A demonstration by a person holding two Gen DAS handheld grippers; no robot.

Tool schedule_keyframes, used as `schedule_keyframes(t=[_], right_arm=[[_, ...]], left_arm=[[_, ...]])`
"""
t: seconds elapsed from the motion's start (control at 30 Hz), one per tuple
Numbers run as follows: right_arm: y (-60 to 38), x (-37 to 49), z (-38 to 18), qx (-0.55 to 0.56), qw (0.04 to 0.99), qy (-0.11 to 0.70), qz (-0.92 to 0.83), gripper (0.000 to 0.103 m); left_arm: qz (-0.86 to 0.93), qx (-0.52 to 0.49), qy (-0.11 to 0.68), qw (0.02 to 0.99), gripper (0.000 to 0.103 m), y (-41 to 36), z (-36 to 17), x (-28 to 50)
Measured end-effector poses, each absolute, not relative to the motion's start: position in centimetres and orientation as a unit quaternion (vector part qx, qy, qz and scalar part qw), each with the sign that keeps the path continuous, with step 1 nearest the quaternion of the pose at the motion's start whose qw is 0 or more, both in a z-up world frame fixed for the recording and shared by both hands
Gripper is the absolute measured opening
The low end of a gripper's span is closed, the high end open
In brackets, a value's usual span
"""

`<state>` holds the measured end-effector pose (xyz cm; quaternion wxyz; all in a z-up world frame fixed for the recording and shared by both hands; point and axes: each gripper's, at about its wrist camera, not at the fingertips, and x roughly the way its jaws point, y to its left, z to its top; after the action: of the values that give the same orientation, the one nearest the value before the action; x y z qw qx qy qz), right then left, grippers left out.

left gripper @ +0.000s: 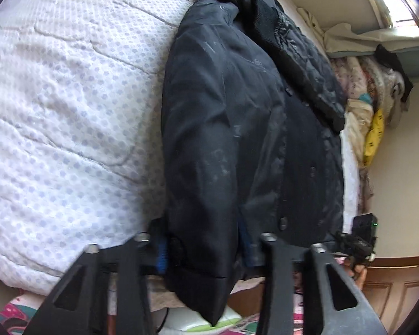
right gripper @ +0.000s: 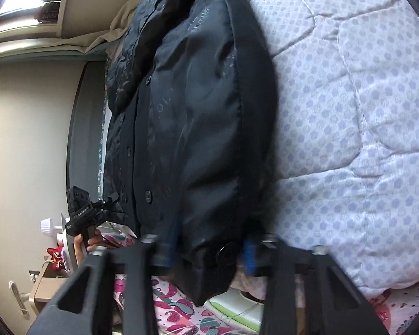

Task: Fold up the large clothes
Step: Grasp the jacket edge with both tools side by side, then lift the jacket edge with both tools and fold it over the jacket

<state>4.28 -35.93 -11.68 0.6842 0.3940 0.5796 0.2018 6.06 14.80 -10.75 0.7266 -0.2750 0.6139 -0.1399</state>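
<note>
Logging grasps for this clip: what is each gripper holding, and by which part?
Both hold the black jacket at its near hem: the left gripper on one corner, the right gripper on the other, near a large button.

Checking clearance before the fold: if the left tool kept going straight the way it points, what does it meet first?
Nothing to cross: the left tool already has the hem of the black jacket between its fingers. Pushed on, it would likely bunch the jacket and press into the white quilt beneath, though depth is unclear.
</note>
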Motion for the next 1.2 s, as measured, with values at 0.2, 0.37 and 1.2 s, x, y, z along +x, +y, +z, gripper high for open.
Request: schedule_keyframes(t=[0.2,0.37,1.2], right_arm=[[-35.6,4.5,-10.1,0.389,0.700,0.559,0.218,0.011],[-36.1,3.3,-9.0,0.405,0.700,0.545,0.223,0.010],[-35.5,7.7,-1.0,0.421,0.740,0.444,0.280,0.009]], left_arm=[[-0.152,-0.256,0.603,0.740,0.023,13.9,-9.8,5.3],[-0.165,-0.257,0.605,0.735,0.022,13.7,-8.7,4.1],[-0.221,-0.280,0.547,0.757,0.018,13.0,-1.6,6.9]])
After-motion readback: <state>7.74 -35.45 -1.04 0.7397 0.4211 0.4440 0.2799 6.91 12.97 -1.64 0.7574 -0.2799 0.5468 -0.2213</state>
